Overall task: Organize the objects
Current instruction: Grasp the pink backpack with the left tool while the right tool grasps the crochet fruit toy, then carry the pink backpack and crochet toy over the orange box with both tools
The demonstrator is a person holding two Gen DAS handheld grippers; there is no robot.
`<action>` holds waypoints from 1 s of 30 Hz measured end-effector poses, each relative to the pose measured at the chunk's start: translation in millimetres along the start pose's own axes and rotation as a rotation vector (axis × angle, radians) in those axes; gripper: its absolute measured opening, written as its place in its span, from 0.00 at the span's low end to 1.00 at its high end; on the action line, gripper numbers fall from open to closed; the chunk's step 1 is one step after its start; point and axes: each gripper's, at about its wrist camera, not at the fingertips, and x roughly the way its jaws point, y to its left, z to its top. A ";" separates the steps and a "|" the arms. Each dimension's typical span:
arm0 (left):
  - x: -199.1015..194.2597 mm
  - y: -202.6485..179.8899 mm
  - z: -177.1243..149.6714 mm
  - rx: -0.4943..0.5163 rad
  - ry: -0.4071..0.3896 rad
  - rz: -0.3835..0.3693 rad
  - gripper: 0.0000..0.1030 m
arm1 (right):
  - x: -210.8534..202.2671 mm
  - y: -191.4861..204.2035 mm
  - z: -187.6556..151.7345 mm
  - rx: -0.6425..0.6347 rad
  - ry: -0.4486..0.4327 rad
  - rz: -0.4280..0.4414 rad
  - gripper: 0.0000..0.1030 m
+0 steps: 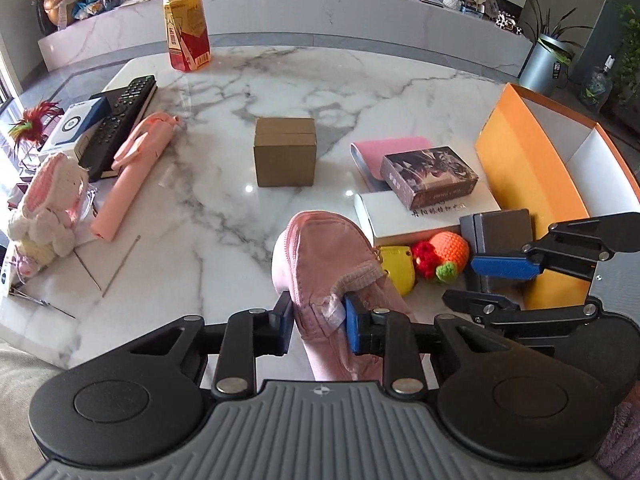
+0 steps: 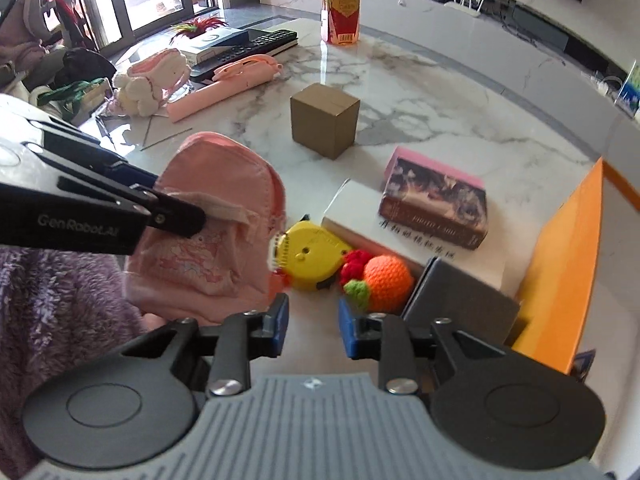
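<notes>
A small pink backpack [image 1: 320, 256] sits at the near edge of the marble table [image 1: 240, 92]. My left gripper [image 1: 320, 320] is shut on it, the blue pads pinching a fabric strap. In the right wrist view the same bag [image 2: 216, 220] hangs from the left gripper [image 2: 180, 216]. My right gripper [image 2: 312, 320] is open with nothing between its pads, just in front of a yellow tape measure [image 2: 308, 256] and a crochet orange [image 2: 386, 280]. From the left wrist view the right gripper [image 1: 480, 284] hovers by a grey box [image 1: 500, 232].
An open orange box [image 1: 532, 168] stands at the right. A card box [image 1: 428, 176] lies on a white box [image 1: 400, 220]. A cardboard cube [image 1: 285, 152] sits mid-table, a drink bottle [image 1: 186, 28] at the back. Remote [image 1: 120, 120], pink folded umbrella [image 1: 132, 176] and bunny plush [image 1: 48, 208] lie left.
</notes>
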 end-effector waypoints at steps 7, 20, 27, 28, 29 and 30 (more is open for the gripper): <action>12.4 3.7 10.0 -0.008 0.000 -0.021 0.29 | 32.4 12.9 5.2 -0.258 0.056 -0.186 0.39; 13.6 8.8 8.7 -0.021 -0.009 -0.055 0.29 | 47.2 22.6 1.7 -0.312 0.075 -0.258 0.40; -18.6 -0.1 9.2 -0.014 -0.065 -0.068 0.29 | -14.0 12.2 3.9 -0.156 -0.040 -0.153 0.40; -25.5 -2.0 9.4 -0.012 -0.078 -0.072 0.29 | -24.2 8.7 3.0 -0.129 -0.057 -0.135 0.40; -33.4 -5.0 10.5 -0.009 -0.094 -0.079 0.29 | -35.5 4.5 0.9 -0.099 -0.076 -0.118 0.40; -40.4 -8.2 11.1 -0.007 -0.108 -0.086 0.29 | -46.3 0.0 -1.4 -0.070 -0.094 -0.105 0.40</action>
